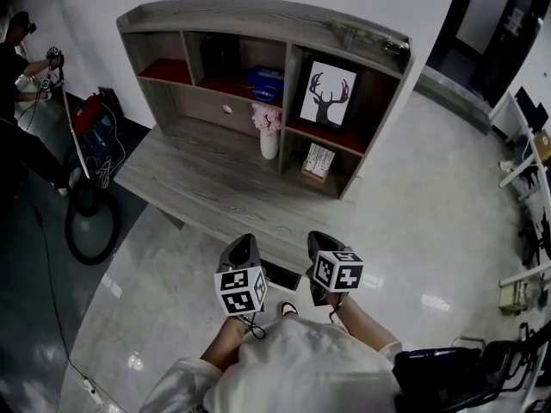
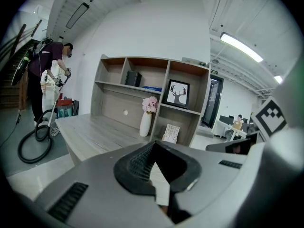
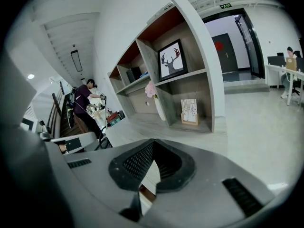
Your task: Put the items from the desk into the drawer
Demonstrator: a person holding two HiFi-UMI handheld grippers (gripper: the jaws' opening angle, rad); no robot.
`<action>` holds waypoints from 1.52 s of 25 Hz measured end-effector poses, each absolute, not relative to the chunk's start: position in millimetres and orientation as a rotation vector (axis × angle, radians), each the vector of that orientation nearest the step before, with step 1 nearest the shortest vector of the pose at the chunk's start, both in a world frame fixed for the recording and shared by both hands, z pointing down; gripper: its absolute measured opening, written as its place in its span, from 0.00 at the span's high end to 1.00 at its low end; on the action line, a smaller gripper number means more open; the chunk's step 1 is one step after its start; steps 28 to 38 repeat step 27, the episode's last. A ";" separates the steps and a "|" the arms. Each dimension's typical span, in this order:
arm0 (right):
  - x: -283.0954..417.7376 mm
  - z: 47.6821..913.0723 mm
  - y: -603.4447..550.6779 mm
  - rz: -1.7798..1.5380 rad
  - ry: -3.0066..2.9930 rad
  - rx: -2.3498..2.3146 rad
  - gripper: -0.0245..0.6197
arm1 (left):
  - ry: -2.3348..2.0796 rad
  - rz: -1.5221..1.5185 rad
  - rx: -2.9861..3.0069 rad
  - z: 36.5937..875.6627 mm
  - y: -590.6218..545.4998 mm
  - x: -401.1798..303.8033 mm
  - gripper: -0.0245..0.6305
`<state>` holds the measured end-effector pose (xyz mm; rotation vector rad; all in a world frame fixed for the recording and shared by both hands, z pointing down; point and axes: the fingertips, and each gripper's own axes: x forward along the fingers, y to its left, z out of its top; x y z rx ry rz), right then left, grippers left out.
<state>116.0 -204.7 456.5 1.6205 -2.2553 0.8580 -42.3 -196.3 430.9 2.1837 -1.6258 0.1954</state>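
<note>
Head view: both grippers are off the near edge of the desk (image 1: 215,188), side by side, pointing at the hutch (image 1: 258,24).

Left gripper (image 1: 244,246): jaws clenched, tips meeting, nothing between them, as the left gripper view (image 2: 154,145) shows. Right gripper (image 1: 320,241): same, jaws together and empty in the right gripper view (image 3: 153,142). I carry nothing in either tool.

Task things:
- The vase (image 1: 269,141) with pink flowers stands upright near the back edge of the desk surface, at the foot of the hutch's middle upright.
- A small card stand (image 1: 318,160) sits in the lower right compartment.
- The deer picture (image 1: 328,94) is in the compartment above it.
- 1 blue thing (image 1: 265,82) is on the middle shelf; I can't tell what it is.
- The rest of the desk surface shows bare wood.
- The drawer front (image 1: 226,108) with its round knob is in the hutch's back panel, left of the vase, and looks flush and closed.
- A dark slot (image 1: 277,274) shows under the near edge between my grippers. It is too small to tell whether it is a drawer.

Step, my judgement: this fits 2 stages. Either the vase and shelf things wait to be stowed, or the loose items already sit behind that closed front and the vase is decor. These pictures don't settle which.

Either way, clenched jaws can take nothing until they part, and the vase looks tall, narrow and likely to tip.

A person (image 1: 17,58) works at the far left with a hose, well apart from the desk.
</note>
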 end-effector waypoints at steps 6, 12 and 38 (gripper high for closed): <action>114.7 454.2 -207.7 0.800 -2.263 1.602 0.96 | -1.634 0.202 2.195 428.7 -200.8 -40.2 0.96; 117.8 456.3 -206.6 0.806 -2.249 1.616 0.96 | -1.622 0.204 2.205 428.8 -200.7 -37.2 0.97; 125.7 462.2 -193.0 0.832 -2.199 1.657 0.96 | -1.589 0.221 2.222 431.2 -192.9 -35.7 0.96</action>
